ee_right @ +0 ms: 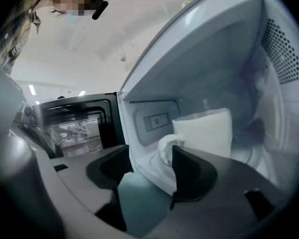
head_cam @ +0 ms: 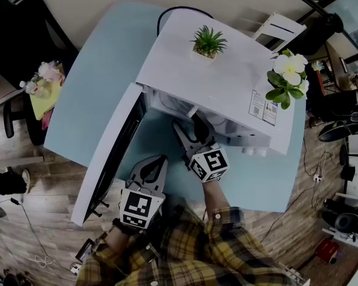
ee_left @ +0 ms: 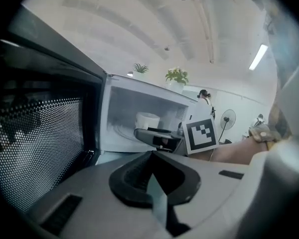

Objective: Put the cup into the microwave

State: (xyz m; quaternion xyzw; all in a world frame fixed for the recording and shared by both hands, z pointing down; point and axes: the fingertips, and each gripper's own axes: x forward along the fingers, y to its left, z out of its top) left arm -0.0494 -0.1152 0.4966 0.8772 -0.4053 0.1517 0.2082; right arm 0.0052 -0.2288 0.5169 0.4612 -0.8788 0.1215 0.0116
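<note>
Right tongs (ee_right: 150, 159) stand wide apart, gripping nothing, at microwave (ee_right: 214, 54) mouth; cup (ee_right: 205, 133) sits upright inside, handle (ee_right: 164, 147) toward me. I judge backing straight out, clear of that handle, is safest. Left tongs (ee_left: 150, 156) together, empty, near open door (ee_left: 40, 148).

Site: I read this as a lab or office work room with a kitchen corner set up in it. Evidence: my white microwave (head_cam: 215, 82) sits on a pale blue tabletop (head_cam: 95, 82), with a small potted plant (head_cam: 208, 42) and a white flower (head_cam: 290, 70) on top as decoration. The wood-plank floor (head_cam: 53, 219) around it carries loose cables (head_cam: 31, 228) and dark gear (head_cam: 346, 222). Left gripper view: long ceiling strip lights (ee_left: 258, 57), a pedestal fan (ee_left: 228, 119), and a person (ee_left: 204, 96) standing far back in a large open room.
</note>
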